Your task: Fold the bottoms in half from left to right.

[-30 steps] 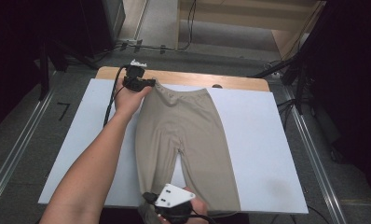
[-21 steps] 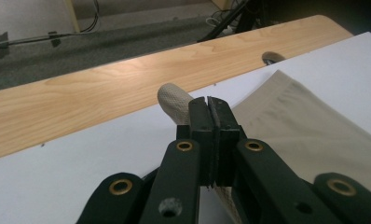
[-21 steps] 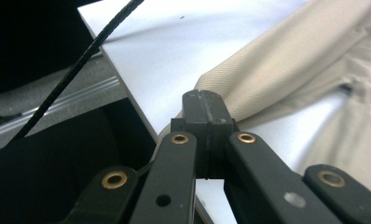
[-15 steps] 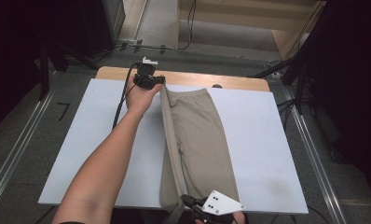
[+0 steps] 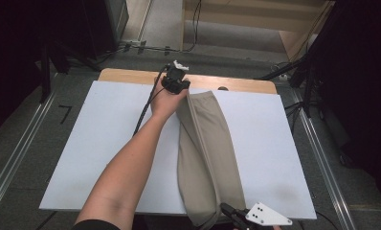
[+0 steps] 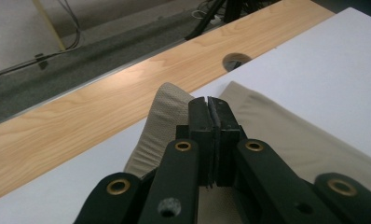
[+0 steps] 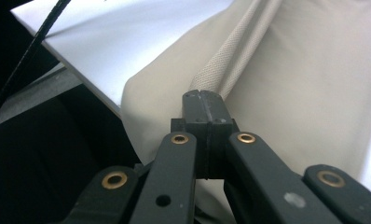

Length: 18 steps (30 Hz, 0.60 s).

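Observation:
A pair of beige shorts (image 5: 207, 153) lies folded lengthwise on the white board (image 5: 107, 143), reaching from the far edge to the near edge. At the far end my left gripper (image 5: 184, 90) is shut on a corner of the waistband. In the left gripper view the jaws of the left gripper (image 6: 208, 100) meet on the mesh-textured cloth (image 6: 167, 109). At the near edge my right gripper (image 5: 224, 208) is shut on the leg hem. In the right gripper view the right gripper (image 7: 203, 95) pinches a ribbed fold of the shorts (image 7: 291, 84).
A wooden table edge (image 5: 131, 76) with a round hole (image 5: 222, 88) runs behind the board. Metal rails (image 5: 16, 153) flank the table. Bare white board lies on both sides of the shorts. A black cable (image 5: 148, 103) trails from the left gripper.
Both grippers have moved right, carrying the left half of the shorts over the right half. The shorts went from spread flat to a narrow lengthwise fold.

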{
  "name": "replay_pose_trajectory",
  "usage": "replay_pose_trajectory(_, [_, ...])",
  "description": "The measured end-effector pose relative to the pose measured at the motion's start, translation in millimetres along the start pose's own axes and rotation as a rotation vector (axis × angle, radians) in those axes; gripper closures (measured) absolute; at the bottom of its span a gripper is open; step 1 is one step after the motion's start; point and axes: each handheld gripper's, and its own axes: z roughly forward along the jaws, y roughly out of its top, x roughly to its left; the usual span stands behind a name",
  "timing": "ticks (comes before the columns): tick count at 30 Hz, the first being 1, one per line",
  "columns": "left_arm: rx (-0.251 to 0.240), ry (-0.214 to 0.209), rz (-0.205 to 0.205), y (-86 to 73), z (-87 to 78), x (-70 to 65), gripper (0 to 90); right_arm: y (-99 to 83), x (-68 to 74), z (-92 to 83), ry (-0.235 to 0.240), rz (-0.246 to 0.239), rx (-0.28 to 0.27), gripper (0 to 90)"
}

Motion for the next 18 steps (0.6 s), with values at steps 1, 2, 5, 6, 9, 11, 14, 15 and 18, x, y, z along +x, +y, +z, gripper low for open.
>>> replay_pose_trajectory(1, [-0.001,-0.003,0.004,2.3,4.0,-4.2,90.0,-1.6,-2.2,-2.4,-0.004,0.006,-0.002,88.7])
replay_pose_trajectory(2, [0.004,-0.008,0.013,4.7,7.3,-8.2,90.0,-3.1,-3.7,-4.9,-0.010,0.016,-0.003,88.7])
replay_pose_trajectory(5, [0.011,-0.019,0.027,11.1,19.1,-20.5,90.0,-8.0,-8.5,-11.7,-0.028,0.034,-0.005,88.7])
replay_pose_trajectory(6, [0.015,-0.025,0.029,12.9,23.3,-24.4,90.0,-9.8,-10.3,-13.8,-0.034,0.037,-0.004,88.7])
replay_pose_trajectory(9, [0.030,-0.028,0.034,16.8,37.0,-34.4,90.0,-16.1,-18.1,-19.9,-0.052,0.063,-0.006,88.7])
replay_pose_trajectory(11, [0.042,-0.029,0.024,18.3,47.3,-39.2,90.0,-19.4,-24.1,-25.1,-0.075,0.090,-0.014,88.7])
replay_pose_trajectory(14, [-0.018,-0.082,0.021,19.1,59.7,-45.2,79.7,-22.5,-33.7,-31.9,-0.128,0.179,-0.042,88.3])
replay_pose_trajectory(15, [-0.032,-0.084,0.016,20.2,60.3,-46.8,60.7,-23.6,-37.1,-32.8,-0.143,0.206,-0.043,82.1])
replay_pose_trajectory(18, [-0.060,-0.095,-0.035,23.4,51.4,-44.4,28.3,-20.3,-38.7,-36.6,-0.253,0.251,-0.046,43.1])
